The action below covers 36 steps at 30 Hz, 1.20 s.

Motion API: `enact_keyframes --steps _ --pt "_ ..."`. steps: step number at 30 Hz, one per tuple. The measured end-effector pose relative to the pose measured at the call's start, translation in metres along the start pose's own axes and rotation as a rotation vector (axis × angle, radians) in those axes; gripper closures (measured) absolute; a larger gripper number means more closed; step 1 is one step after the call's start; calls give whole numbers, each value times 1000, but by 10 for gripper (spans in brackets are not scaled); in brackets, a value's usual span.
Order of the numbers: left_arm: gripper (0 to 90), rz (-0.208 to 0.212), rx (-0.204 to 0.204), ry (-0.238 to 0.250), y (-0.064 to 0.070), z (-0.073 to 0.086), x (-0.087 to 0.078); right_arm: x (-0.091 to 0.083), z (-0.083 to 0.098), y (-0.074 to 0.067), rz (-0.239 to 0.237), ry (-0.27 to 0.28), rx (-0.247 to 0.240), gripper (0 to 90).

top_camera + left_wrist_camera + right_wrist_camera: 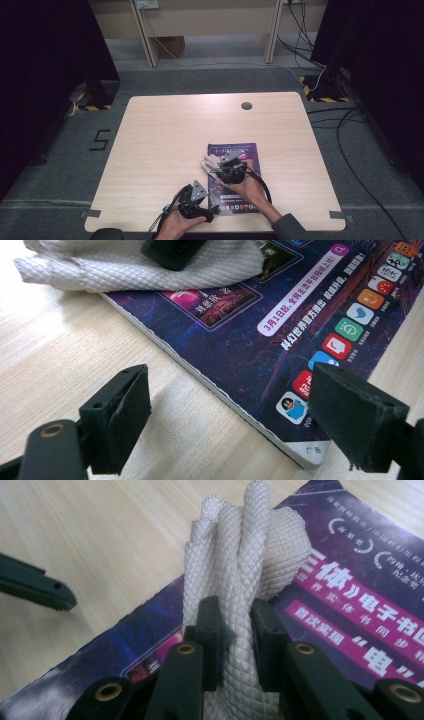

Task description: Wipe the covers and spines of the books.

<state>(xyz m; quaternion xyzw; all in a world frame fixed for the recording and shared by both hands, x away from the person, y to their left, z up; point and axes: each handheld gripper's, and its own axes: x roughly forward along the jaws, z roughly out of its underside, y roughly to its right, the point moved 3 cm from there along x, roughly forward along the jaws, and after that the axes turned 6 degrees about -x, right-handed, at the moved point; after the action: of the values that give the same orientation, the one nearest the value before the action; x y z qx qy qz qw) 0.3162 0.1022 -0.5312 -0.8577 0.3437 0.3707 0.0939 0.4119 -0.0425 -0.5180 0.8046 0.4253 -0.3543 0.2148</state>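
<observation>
The right tongs (235,630) clamp a bunched white cloth (240,565) on the magazine (235,180) at the worktop's (165,130) five o'clock; the left tongs (230,410) gape empty, so wiping may drag the unpinned magazine.

Pale wooden table (165,150) mid-frame, a small dark round hole (246,106) near its far edge. Grey floor around it, a painted "5" (100,139) at left. Black cables (350,130) at right. Yellow-black striped tape (325,99) upper right.
</observation>
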Motion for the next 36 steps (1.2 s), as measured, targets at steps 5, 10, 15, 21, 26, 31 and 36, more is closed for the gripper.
enact_keyframes --steps 5,10,15,21,26,31,36 --pt "165 -2 2 2 0 0 0 -4 6 -1 -10 5 8 779" --pt "165 -1 1 2 0 0 0 -8 9 -1 -3 9 16 792" --pt "165 -1 2 2 0 0 0 -20 10 4 7 42 36 801" --pt "165 0 -1 1 0 0 0 -41 12 14 27 84 59 801" --pt "165 2 -3 1 0 0 0 -60 20 25 62 111 92 800" --pt "164 3 -4 2 0 0 0 -80 37 45 126 112 143 799" --pt "164 2 -2 1 0 0 0 -99 61 69 201 104 207 798"
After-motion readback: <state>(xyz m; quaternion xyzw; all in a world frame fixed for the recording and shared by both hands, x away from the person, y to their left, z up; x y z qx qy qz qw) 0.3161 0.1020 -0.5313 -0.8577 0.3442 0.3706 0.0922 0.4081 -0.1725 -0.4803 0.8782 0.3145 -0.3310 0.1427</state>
